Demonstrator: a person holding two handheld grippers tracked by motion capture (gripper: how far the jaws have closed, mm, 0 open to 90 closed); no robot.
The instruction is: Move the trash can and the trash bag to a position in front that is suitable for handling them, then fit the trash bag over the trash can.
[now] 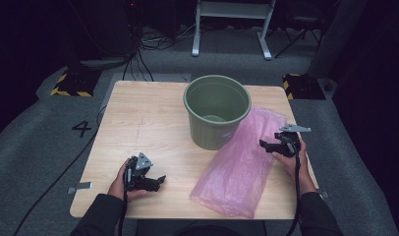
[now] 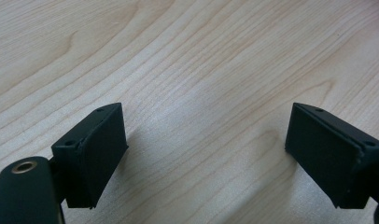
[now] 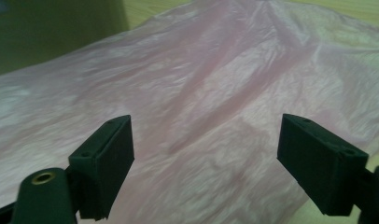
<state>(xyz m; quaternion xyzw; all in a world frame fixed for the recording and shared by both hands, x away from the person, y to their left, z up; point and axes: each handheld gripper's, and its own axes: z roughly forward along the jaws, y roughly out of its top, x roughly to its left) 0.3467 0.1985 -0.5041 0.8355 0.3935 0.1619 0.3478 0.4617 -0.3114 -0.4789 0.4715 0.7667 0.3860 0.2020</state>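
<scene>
A pink plastic bag (image 1: 239, 167) lies flat on the wooden table (image 1: 143, 123), its far end resting against a green bucket (image 1: 216, 110) that stands upright at the table's back middle. My right gripper (image 1: 265, 144) hovers over the bag's right edge, jaws open, nothing between them; the right gripper view looks onto the wrinkled pink bag (image 3: 215, 93) with the bucket's green wall (image 3: 47, 32) at the upper left. My left gripper (image 1: 160, 179) rests near the front left of the table, open and empty, its jaws over bare wood (image 2: 197, 84).
The table's edges are close on the right and front. Beyond it are grey carpet, cables (image 1: 138, 54), yellow-black striped blocks (image 1: 72, 83) and a white frame's legs (image 1: 227, 29). A metal bracket (image 1: 80, 187) sticks out at the table's left front.
</scene>
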